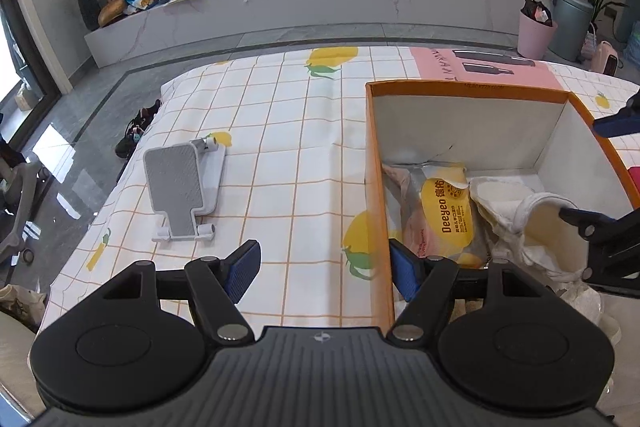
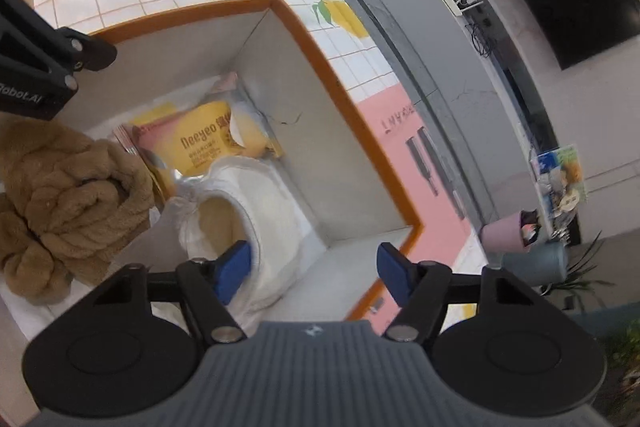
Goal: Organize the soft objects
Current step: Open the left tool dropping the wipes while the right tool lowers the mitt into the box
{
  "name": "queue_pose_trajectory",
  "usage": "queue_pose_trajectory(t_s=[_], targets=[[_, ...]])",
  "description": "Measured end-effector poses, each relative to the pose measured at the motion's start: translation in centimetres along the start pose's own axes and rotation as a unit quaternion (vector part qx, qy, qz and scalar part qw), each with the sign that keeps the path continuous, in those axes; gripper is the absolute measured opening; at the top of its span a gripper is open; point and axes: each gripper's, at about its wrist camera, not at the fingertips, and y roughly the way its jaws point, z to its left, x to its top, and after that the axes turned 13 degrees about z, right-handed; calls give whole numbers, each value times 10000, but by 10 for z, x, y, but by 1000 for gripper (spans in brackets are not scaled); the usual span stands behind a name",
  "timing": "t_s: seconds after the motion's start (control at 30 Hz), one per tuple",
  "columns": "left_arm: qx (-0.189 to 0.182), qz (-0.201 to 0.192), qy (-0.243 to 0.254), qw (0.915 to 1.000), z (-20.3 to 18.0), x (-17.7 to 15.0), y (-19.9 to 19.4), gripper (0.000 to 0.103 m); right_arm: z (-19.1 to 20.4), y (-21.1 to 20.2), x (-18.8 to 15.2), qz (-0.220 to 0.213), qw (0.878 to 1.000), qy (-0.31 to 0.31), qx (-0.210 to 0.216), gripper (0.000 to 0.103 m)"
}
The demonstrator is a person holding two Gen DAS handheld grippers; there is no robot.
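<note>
Both grippers angle downward, jaws spread, holding nothing: left gripper astride the orange-rimmed box wall, right gripper above the white cloth inside, on a lemon-print tablecloth.

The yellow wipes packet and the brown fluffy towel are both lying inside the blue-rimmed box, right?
Almost. The box has an orange rim, not blue, as the right wrist view shows. The yellow wipes packet and the brown fluffy towel are both lying inside it.

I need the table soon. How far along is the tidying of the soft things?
Done: wipes pack, white cloth and brown towel lie in the box. In hand: nothing; left gripper and right gripper are open. Left: no soft item shows outside.
</note>
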Motion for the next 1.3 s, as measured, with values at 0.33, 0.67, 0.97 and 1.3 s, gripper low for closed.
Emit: queue_pose_trajectory(t_s=[0.33, 0.67, 0.97, 1.3], targets=[[-4, 52, 44, 10000, 0, -1, 1, 82, 31, 51, 7, 510, 9984, -247, -11, 3], [-94, 114, 61, 9999, -2, -1, 0, 82, 10, 51, 10, 450, 9986, 234, 156, 58], [-215, 40, -90, 9997, 4, -1, -8, 82, -30, -14, -15, -176, 9828, 863, 1622, 87], [-235, 107, -119, 9996, 4, -2, -4, 82, -8, 37, 16, 535, 9654, 1188, 2260, 15]])
